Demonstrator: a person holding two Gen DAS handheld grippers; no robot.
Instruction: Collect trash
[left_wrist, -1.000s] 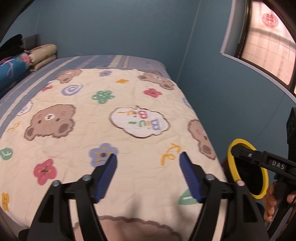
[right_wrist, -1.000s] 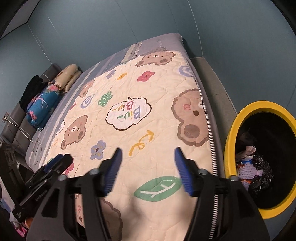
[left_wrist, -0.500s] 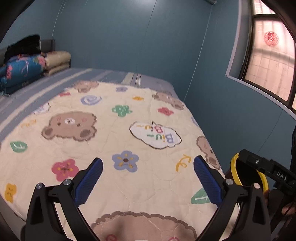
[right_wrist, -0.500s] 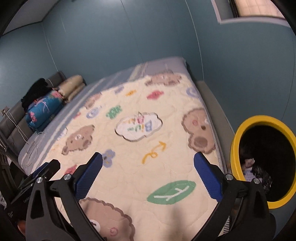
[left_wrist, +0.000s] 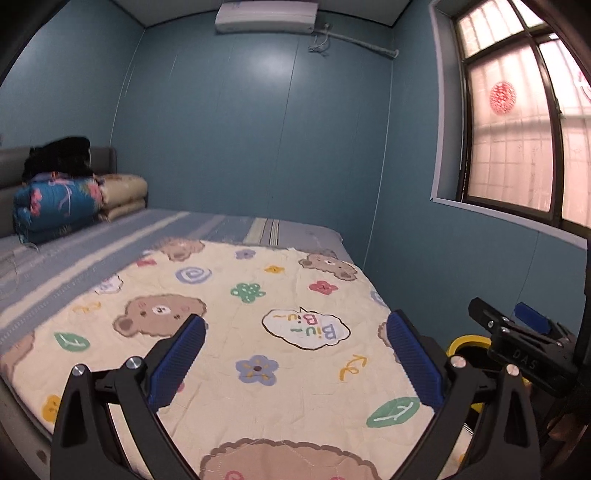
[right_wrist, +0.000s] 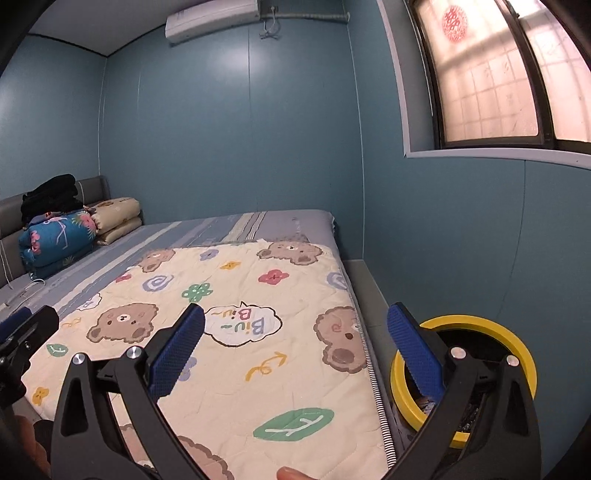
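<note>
While both grippers' ribbed blue fingers (left_wrist: 177, 354) gape wide w/ nothing held, round yellow-rimmed bin (right_wrist: 476, 325) sits beside quilted blanket (right_wrist: 236, 369).

We see the bed (left_wrist: 229, 229) under a cream bear-print quilt (left_wrist: 258, 350); at its head lie 2 folded blankets (left_wrist: 59, 203), dark clothes on top.

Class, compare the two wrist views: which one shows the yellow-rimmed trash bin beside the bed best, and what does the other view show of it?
The right wrist view: the yellow-rimmed trash bin shows most of its ring and some dark interior beside the bed, though the right gripper's finger crosses it. In the left wrist view only a short arc of the rim peeks out behind gripper parts.
</note>
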